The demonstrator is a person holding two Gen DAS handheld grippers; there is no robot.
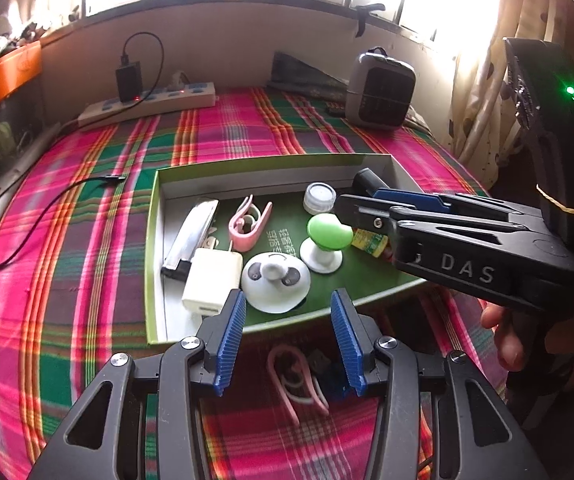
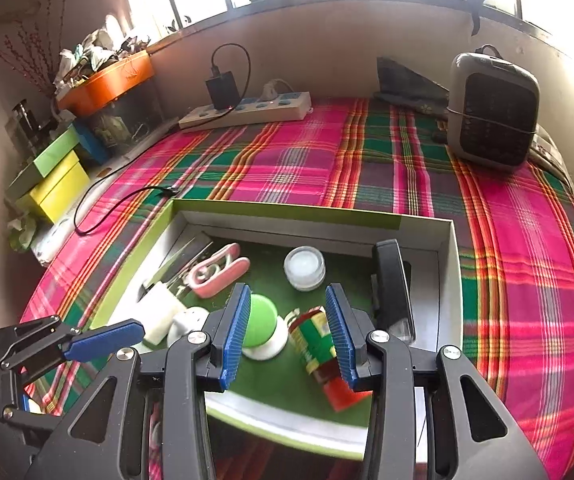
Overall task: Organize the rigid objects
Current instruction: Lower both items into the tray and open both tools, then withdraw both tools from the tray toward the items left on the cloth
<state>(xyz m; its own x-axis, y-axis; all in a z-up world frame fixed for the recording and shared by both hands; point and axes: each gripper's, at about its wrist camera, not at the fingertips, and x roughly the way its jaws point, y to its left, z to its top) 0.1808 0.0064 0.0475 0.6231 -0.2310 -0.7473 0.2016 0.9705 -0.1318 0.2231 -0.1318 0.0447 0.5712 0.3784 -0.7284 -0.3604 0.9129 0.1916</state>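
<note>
- Left wrist view: left gripper [image 1: 287, 336] at lower centre of the frame, blue ribbed pads wide apart, nothing between them, hovering above the near rim of the green box [image 1: 151, 248].
- In the box, centre of the frame: white charger plug [image 1: 213, 282], pink clip [image 1: 247, 224], panda suction hook [image 1: 274, 280], green knob hook [image 1: 327, 244], clear small jar [image 1: 319, 198], long silver item [image 1: 191, 236] at the left side.
- At the right side, the right gripper [image 1: 367, 208] reaching into the box over a small yellow-green bottle [image 1: 371, 242], mostly hidden behind it.
- Below the box rim, between the left fingers, a second pink clip [image 1: 291, 380] on the plaid cloth [image 1: 67, 280], not yet in the box; blurred dark thing just beside it, cannot tell what.
- Probably light, stiff plastic, smooth and curved, so likely to slip; better to pinch across the two flat arms than at the round end.
- Right wrist view: right gripper [image 2: 287, 336] at lower centre, pads spread wide and empty.
- Bottle [image 2: 319, 354] lying on its side with red cap toward the camera, touching the right pad or just beside it, cannot tell.
- Seems light, hard and round, so may roll; best taken across the label body.
- Black item [image 2: 391, 284] standing along the right wall of the box.
- Left gripper tip at lower left of the frame.
</note>
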